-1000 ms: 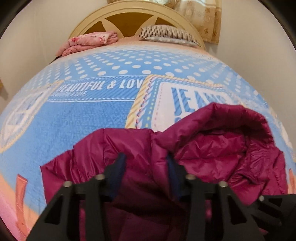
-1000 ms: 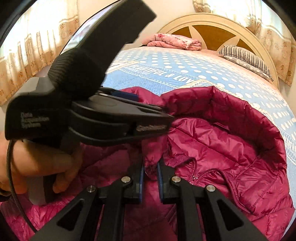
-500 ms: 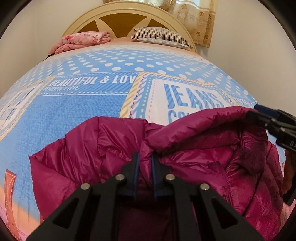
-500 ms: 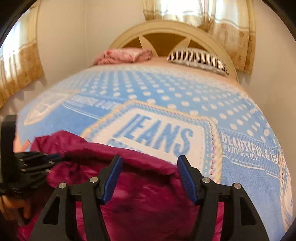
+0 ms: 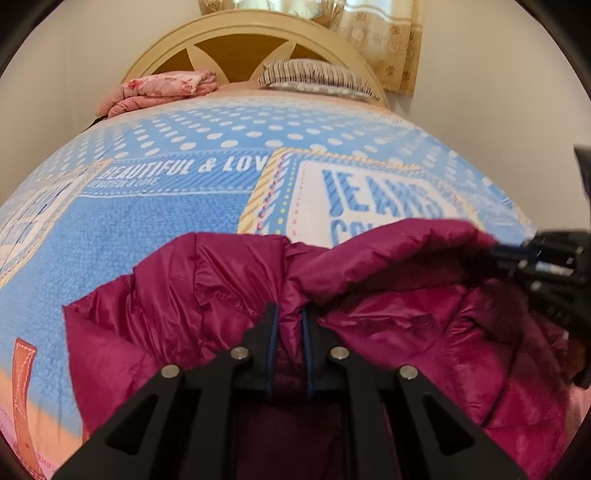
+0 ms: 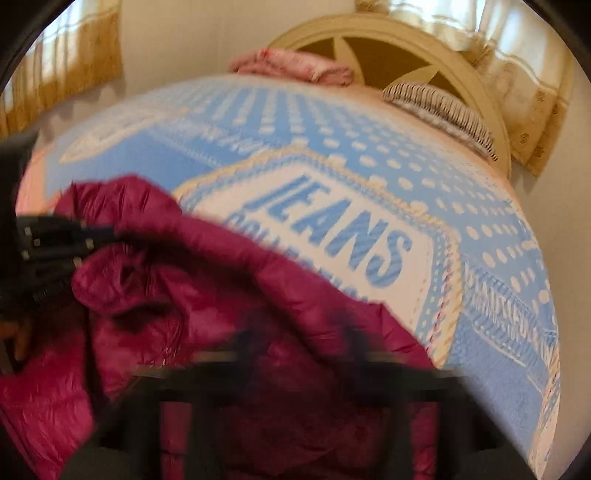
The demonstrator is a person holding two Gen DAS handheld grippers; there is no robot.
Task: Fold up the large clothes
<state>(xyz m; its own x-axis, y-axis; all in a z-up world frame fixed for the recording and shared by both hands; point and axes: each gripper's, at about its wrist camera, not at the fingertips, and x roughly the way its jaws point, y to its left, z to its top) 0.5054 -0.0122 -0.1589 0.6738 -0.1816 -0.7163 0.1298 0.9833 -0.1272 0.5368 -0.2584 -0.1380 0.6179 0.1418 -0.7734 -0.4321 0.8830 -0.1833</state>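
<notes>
A magenta puffer jacket [image 5: 406,314] lies at the near end of a bed with a blue printed blanket [image 5: 166,229]. My left gripper [image 5: 290,317] is shut on a fold of the jacket near the collar. In the left wrist view my right gripper [image 5: 502,251] touches the hood rim at the right. In the right wrist view the jacket [image 6: 221,288] fills the lower left; my right gripper [image 6: 295,343] is motion-blurred over the hood, so its jaws cannot be read. The left gripper [image 6: 107,236] shows at the left edge, holding fabric.
A folded pink quilt [image 5: 159,88] and a striped pillow [image 5: 314,75] lie at the headboard [image 5: 236,33]. A wall [image 5: 480,92] runs along the bed's right side. Curtains [image 6: 62,70] hang at the left in the right wrist view.
The left gripper shut on the jacket collar a second ago and still holds it. The right gripper let go, opened and moved right to the hood rim; it is moving fast now.
</notes>
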